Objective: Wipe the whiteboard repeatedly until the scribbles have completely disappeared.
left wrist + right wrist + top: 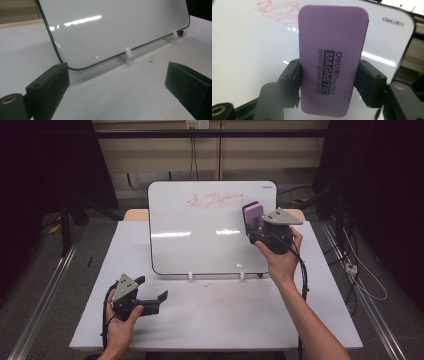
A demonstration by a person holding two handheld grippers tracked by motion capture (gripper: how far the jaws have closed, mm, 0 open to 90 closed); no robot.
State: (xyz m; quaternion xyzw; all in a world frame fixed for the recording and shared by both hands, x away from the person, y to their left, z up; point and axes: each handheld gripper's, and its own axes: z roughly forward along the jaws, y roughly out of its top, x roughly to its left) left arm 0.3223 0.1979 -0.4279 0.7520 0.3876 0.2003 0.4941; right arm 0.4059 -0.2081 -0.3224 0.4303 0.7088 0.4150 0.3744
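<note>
A whiteboard leans back on small white feet at the table's far middle, with a red scribble near its top edge. My right gripper is shut on a purple magnetic eraser, held upright in front of the board's right side, just right of the scribble. In the right gripper view the eraser stands between the two black jaws, with the scribble up and to the left. My left gripper hovers low near the table's front left, open with nothing between its fingers.
The white table has bare room in front of the board. White support feet hold the board's lower edge. Cables trail on the floor to the right, and metal rails run along both sides of the table.
</note>
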